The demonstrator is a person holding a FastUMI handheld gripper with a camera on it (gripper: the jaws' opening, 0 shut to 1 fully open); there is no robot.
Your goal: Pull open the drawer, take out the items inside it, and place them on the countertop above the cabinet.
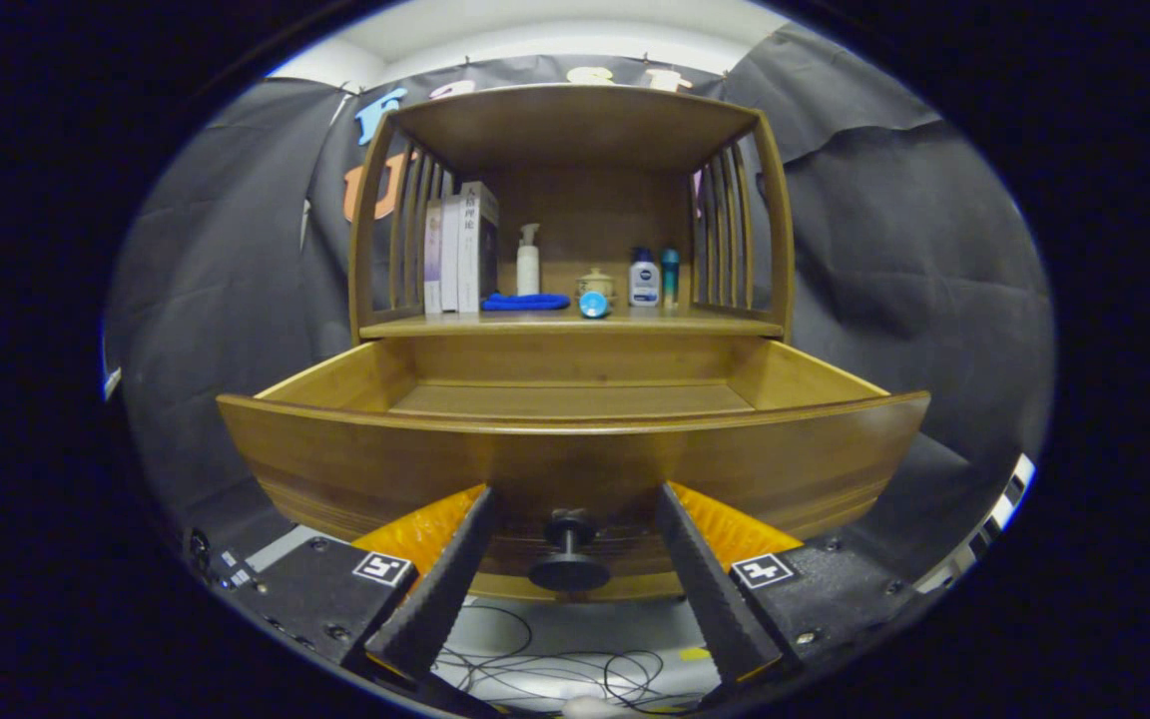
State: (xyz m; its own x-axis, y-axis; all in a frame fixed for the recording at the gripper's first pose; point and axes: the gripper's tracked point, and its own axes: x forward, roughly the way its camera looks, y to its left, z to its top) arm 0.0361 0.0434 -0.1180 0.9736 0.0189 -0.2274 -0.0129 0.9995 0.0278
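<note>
The wooden drawer (pixel 575 399) stood pulled out of the cabinet (pixel 575 180), its curved front panel (pixel 335 469) facing the gripper (pixel 575 496) and its light wood floor bare where it could be seen. A dark round knob (pixel 569 554) projected from the centre of the front panel on a short stem. On the countertop (pixel 735 325) above the drawer, under the cabinet's upper shelf and between the slatted side rails, stood three upright books (pixel 460 250) at one side, a folded blue cloth (pixel 525 301) lying just beside them, a white pump bottle (pixel 528 260) behind the cloth, a small lidded ceramic jar (pixel 595 284) with a blue round object (pixel 594 304) in front of it, a white bottle with a dark label (pixel 644 280) and a slim teal bottle (pixel 670 276). The gripper was held level and square to the front panel, below the drawer rim. Its two black fingers (pixel 445 579) were spread apart, one on each side of the knob, with clear gaps to it and the tips close to the panel; whether the tips touched the wood could not be told. Orange housings sat behind the fingers. Beneath the gripper, loose black cables (pixel 555 669) lay on a pale floor. The drawer's side walls flared outward toward the front, and open space remained above its rim up to the countertop edge.
</note>
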